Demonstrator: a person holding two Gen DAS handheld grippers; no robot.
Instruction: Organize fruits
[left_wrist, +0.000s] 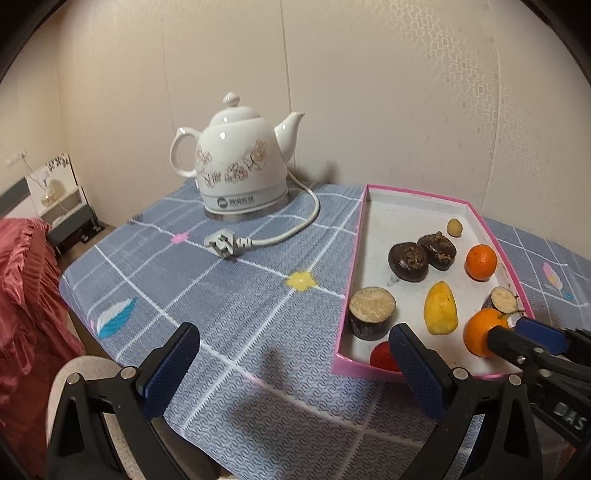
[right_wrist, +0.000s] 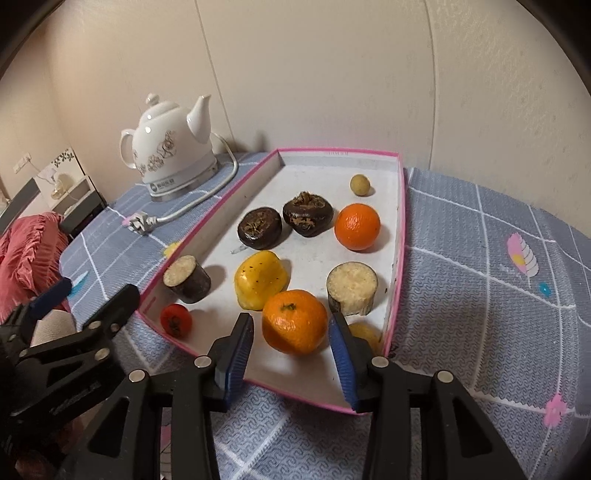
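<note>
Closest to the camera, the right tongs (right_wrist: 291, 345) are parked around the near orange (right_wrist: 294, 320) at the front of the pink tray (right_wrist: 400, 236). The blue pads sit on either side of it with a sliver of gap on both sides, so they look released rather than clamped; the orange rests on the tray floor. The left tongs (left_wrist: 295, 360) hang spread wide over the bare blue checked cloth of the counter (left_wrist: 221, 314), just left of the tray, with nothing between them.

Rest of the tray, front to back: a small red fruit (right_wrist: 176, 319) in the front left corner, and something yellowish (right_wrist: 364, 334) mostly hidden behind the right pad, can't tell what it is. Just behind the orange there's a yellow fruit (right_wrist: 260, 278) touching it, a dark-skinned cut piece (right_wrist: 186, 278) by the left wall and another cut piece (right_wrist: 352, 288) toward the right wall. Further back, two dark brown fruits (right_wrist: 282, 221) side by side, a second orange (right_wrist: 357, 226) to their right, and a little tan round one (right_wrist: 359, 184) near the far end.

Past all that, outside the tray, a white flowered kettle (left_wrist: 236, 162) stands by the wall, its cord and plug (left_wrist: 221, 245) lying loose on the cloth.
</note>
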